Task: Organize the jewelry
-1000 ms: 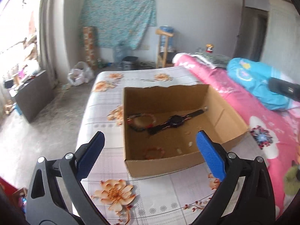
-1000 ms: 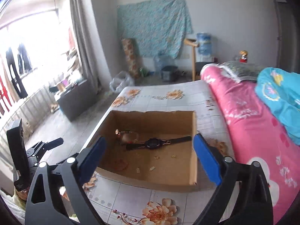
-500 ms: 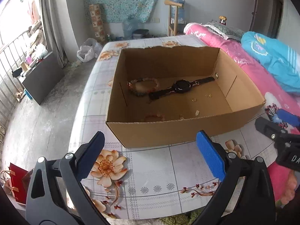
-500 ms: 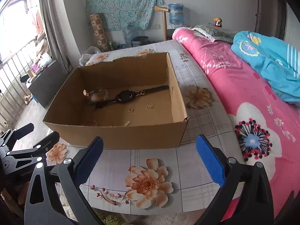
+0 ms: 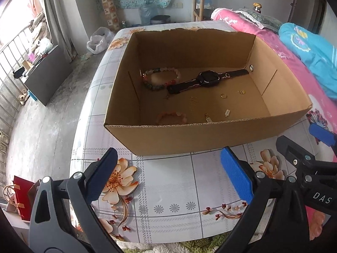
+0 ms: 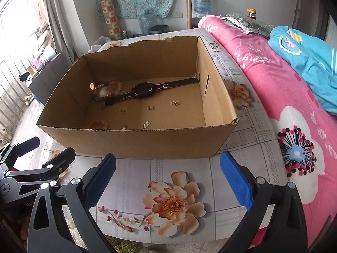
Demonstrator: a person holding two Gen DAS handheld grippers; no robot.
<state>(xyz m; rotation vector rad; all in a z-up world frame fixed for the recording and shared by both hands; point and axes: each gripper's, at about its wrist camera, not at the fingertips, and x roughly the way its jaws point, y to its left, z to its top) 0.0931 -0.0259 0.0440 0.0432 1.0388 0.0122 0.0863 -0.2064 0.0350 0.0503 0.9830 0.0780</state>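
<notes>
An open cardboard box (image 5: pixel 189 137) (image 6: pixel 137 141) stands on a floral tablecloth. Inside lie a black watch (image 5: pixel 207 78) (image 6: pixel 143 89), a multicoloured bead bracelet (image 5: pixel 161 78) (image 6: pixel 107 88), a pink bead bracelet (image 5: pixel 171 117) (image 6: pixel 98 124), and several small gold rings and charms (image 5: pixel 223 95) (image 6: pixel 150 107). My left gripper (image 5: pixel 168 176) is open and empty, just in front of the box's near wall. My right gripper (image 6: pixel 168 176) is open and empty, also in front of the near wall, to the right of the left one.
The table (image 5: pixel 168 189) ends at a rounded edge on the left, with bare floor below. A pink blanket (image 6: pixel 284 97) and a blue quilt (image 6: pixel 305 48) lie to the right. A red bag (image 5: pixel 21 198) stands on the floor at the lower left.
Both grippers have dropped lower and tilted down towards the table in front of the box; the box now looks larger and nearer. Both stay open.
</notes>
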